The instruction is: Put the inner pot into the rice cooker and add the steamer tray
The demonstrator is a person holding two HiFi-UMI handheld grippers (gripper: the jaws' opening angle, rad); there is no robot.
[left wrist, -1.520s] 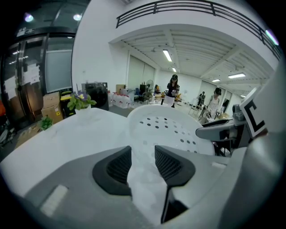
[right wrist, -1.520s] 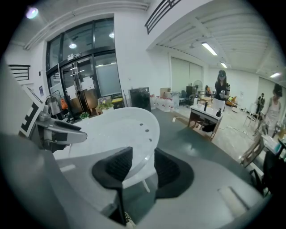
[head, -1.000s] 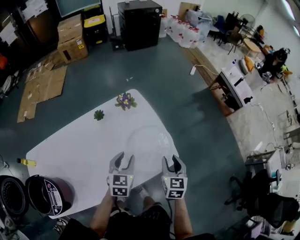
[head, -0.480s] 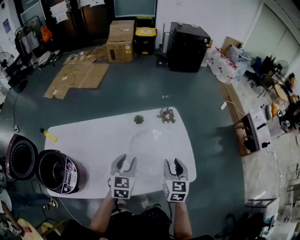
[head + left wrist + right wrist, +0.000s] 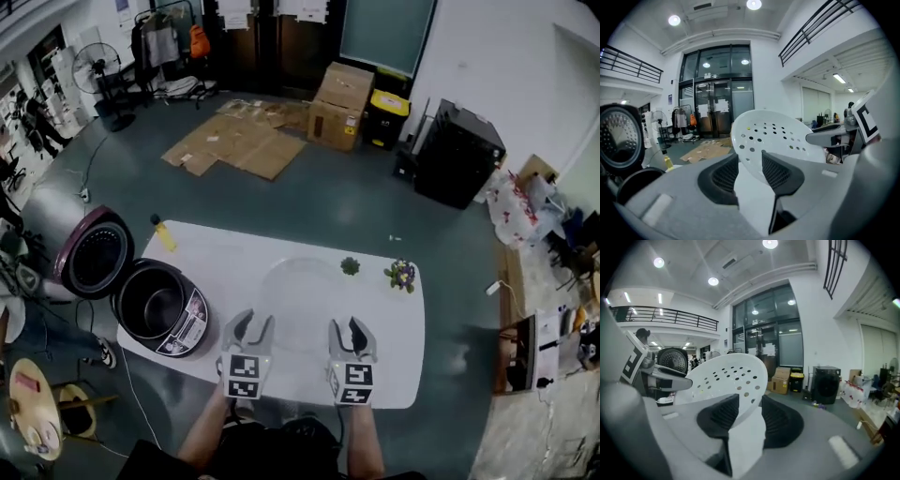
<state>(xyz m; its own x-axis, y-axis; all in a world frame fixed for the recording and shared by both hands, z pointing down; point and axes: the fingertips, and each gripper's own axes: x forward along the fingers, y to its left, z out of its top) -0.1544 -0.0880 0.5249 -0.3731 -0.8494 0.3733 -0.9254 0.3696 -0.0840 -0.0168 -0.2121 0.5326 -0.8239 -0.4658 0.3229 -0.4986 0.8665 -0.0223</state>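
Gripping the tray (image 5: 778, 136) rim in left tongs (image 5: 251, 320) and right tongs (image 5: 346, 324), over the tabletop (image 5: 234, 253), right of the open cooker (image 5: 184, 324).

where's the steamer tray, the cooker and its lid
tray (image 5: 776, 136), left gripper view, perforated face
cooker (image 5: 190, 326), head view, front panel
lid (image 5: 97, 256), head view, inner face

A big open lab hall is showing here: cardboard boxes (image 5: 343, 101) are sitting on grey floor (image 5: 337, 202), glass doors (image 5: 717, 108) and mezzanine railing (image 5: 670, 315) are rising behind.
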